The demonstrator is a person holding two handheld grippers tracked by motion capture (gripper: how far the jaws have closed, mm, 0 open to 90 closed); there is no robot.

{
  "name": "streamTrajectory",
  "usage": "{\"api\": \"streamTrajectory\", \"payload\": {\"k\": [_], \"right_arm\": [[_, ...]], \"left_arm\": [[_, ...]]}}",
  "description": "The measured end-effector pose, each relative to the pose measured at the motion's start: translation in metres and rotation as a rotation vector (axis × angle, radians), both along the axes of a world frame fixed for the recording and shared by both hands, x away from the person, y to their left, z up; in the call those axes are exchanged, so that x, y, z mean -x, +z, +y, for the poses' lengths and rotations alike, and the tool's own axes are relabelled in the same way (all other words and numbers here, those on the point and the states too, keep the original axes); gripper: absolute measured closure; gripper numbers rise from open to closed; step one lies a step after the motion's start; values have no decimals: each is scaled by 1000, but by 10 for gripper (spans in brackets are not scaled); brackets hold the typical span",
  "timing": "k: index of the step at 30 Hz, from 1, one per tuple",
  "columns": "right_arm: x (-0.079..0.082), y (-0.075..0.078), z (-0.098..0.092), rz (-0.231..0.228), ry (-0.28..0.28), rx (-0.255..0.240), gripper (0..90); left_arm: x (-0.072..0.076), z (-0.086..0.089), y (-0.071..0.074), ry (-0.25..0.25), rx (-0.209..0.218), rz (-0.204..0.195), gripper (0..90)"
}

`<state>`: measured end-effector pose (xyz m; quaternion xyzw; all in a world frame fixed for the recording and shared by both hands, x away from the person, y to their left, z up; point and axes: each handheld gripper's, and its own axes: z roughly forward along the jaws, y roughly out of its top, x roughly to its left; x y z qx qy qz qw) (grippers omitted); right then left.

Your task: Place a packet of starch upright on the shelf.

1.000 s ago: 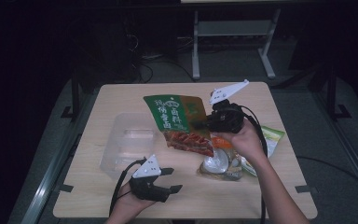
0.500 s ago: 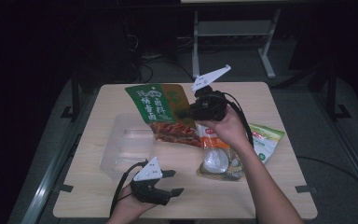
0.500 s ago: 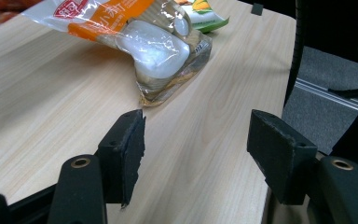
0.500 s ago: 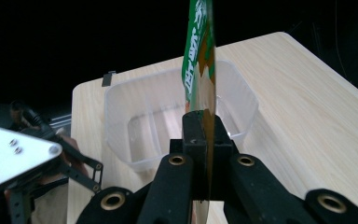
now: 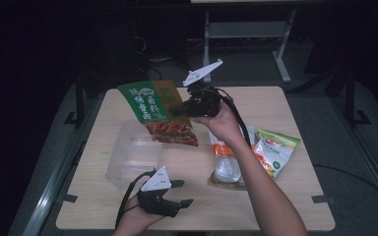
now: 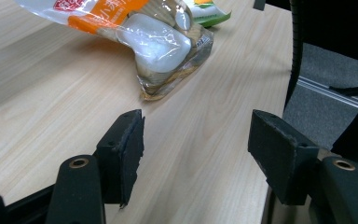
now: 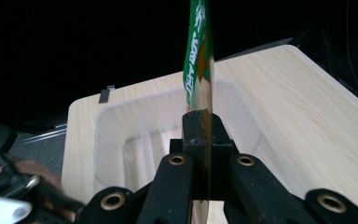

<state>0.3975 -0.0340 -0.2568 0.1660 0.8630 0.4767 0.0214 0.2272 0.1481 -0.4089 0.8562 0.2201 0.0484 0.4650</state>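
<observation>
We see the bench (image 5: 295, 206) bearing a clear tub (image 5: 133, 157). Above the tub's far right corner hangs a green pouch (image 5: 152, 105), pinched edge-on by our right hand-held gripper (image 5: 179, 110). Right of the tub lie two packets (image 5: 226, 167). Near the tub's front corner our left hand-held gripper (image 5: 182, 192) rests, spread and holding nothing.

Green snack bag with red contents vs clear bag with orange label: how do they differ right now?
The green snack bag with red contents hangs in the air, pinched by the right gripper above the clear plastic bin; the clear bag with orange label lies flat on the wooden table, untouched. The green bag is mostly opaque print; the clear bag shows pale white contents. Both are sealed, soft food pouches.
</observation>
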Motion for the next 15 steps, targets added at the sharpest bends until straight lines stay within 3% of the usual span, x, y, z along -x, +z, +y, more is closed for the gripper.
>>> {"api": "streamTrajectory", "payload": {"k": [10,15], "right_arm": [[-18,-3,35,6,13,-33,897],[-25,-6,54,6,2,-29,897]], "left_arm": [[6,14,-1,8,-36,-17,349],[6,11,-1,-5,-44,-27,345]]}}
